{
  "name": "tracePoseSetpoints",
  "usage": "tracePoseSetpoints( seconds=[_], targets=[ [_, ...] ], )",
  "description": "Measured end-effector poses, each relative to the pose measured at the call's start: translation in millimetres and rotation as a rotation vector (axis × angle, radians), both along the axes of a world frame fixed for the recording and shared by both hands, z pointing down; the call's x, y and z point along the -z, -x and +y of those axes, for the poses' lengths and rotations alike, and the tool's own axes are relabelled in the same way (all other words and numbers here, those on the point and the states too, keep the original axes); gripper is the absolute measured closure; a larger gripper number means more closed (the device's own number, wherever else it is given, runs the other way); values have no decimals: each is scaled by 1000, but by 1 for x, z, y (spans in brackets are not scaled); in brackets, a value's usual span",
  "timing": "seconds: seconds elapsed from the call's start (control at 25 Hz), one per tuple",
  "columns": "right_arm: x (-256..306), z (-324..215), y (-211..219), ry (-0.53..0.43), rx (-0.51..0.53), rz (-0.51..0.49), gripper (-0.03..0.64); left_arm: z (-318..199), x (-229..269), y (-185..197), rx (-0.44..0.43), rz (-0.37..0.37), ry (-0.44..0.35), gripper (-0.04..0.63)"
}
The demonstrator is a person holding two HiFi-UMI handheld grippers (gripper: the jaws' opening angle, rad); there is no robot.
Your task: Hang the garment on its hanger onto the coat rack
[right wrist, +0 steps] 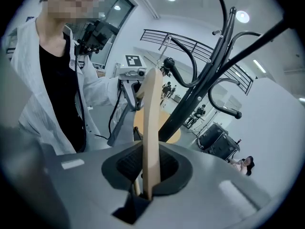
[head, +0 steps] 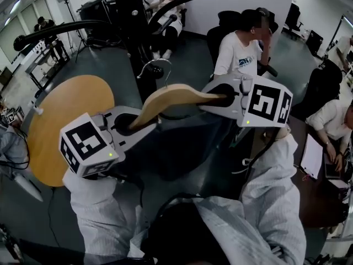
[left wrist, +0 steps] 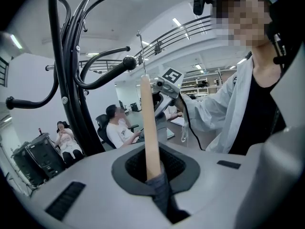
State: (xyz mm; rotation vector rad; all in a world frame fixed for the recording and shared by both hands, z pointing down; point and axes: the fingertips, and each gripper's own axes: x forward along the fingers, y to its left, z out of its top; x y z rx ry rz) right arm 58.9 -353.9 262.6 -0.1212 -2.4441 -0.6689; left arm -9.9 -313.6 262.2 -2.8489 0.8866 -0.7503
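Two grippers, left (head: 131,123) and right (head: 223,97), each clamped on one end of the wooden hanger (head: 171,97); dark garment (head: 182,142) draped beneath. Black coat rack (head: 131,32) just beyond, hook beside its pole. Round wooden table (head: 60,120) left, seated people (head: 237,51) behind, grey floor (head: 193,54)

Hanger (head: 171,98) is showing pale tan, garment (head: 182,142) dark blue-grey; coat rack (head: 130,26) at twelve o'clock black; table (head: 60,120) at nine o'clock ochre.

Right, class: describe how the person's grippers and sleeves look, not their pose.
The left gripper and right gripper have smooth light-grey shells with black lining around the jaws. Each carries a white cube with black square markers and a small green light. Both sleeves are loose white coat fabric.
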Motion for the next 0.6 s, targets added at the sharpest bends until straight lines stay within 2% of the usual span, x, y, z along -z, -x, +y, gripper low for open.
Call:
tracePoseSetpoints(
  seconds=[0.28, 0.6],
  targets=[
    [-21, -27, 28, 53, 66, 50, 588, -18, -23, 28, 59, 20, 55, 583],
    [-46, -67, 27, 134, 124, 74, 588, -55, -43, 23, 120, 7, 115, 583]
  ],
)
